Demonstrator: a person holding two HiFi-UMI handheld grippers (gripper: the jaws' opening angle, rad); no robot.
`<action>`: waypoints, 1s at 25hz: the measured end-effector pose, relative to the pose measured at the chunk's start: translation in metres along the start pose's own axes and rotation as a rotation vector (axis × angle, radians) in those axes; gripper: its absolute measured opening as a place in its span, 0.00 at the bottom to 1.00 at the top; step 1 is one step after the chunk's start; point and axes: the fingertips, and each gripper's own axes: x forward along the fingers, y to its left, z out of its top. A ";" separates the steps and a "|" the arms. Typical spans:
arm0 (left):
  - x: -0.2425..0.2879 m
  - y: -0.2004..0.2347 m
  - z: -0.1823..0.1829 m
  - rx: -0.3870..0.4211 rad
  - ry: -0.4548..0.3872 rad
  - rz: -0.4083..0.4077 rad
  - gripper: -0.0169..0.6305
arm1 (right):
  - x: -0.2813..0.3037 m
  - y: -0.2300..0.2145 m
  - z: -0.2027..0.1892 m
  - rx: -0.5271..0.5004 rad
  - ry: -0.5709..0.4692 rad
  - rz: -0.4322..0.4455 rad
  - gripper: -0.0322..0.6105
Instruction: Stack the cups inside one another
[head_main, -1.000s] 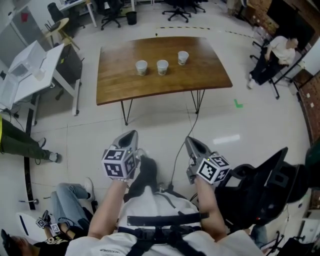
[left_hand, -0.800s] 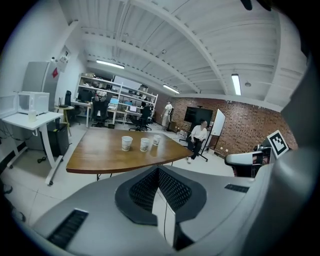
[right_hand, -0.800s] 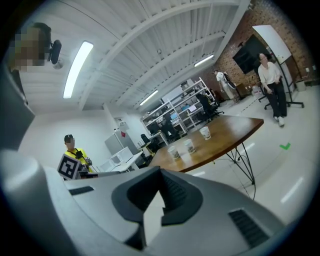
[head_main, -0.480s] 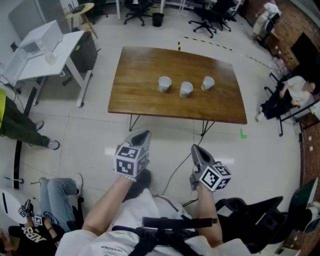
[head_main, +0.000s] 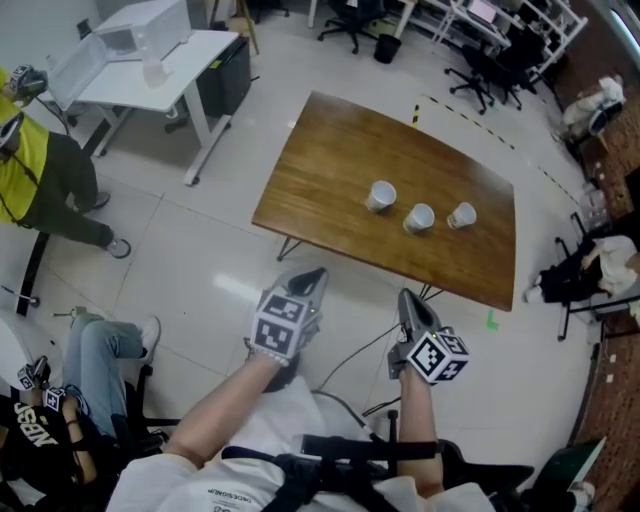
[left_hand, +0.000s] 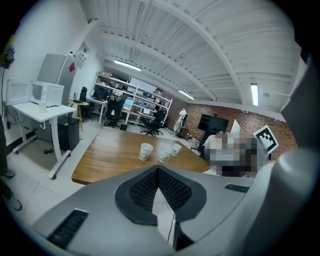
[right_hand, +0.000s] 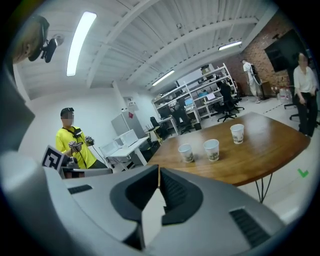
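Head view, cups (head_main: 419, 217) upright, mouths up, left gripper (head_main: 312, 274) jaws together, right gripper (head_main: 408, 296) jaws just parting, both empty.

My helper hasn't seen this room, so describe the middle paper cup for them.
Find the wooden table. Three white paper cups stand in a row on it. The middle cup alone has a neighbour either side: the left cup and the right cup.

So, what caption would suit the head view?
Right tongs just easing open, left tongs shut, both empty, short of a table with three unstacked paper cups.
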 end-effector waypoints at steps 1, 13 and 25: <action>0.002 0.006 0.003 -0.001 -0.002 0.005 0.02 | 0.008 -0.001 0.003 -0.005 0.002 -0.004 0.10; 0.063 0.009 0.035 0.034 0.028 -0.046 0.02 | 0.060 -0.052 0.048 -0.046 0.017 -0.084 0.26; 0.143 -0.015 0.048 -0.007 0.040 -0.007 0.02 | 0.123 -0.164 0.080 -0.137 0.147 -0.130 0.33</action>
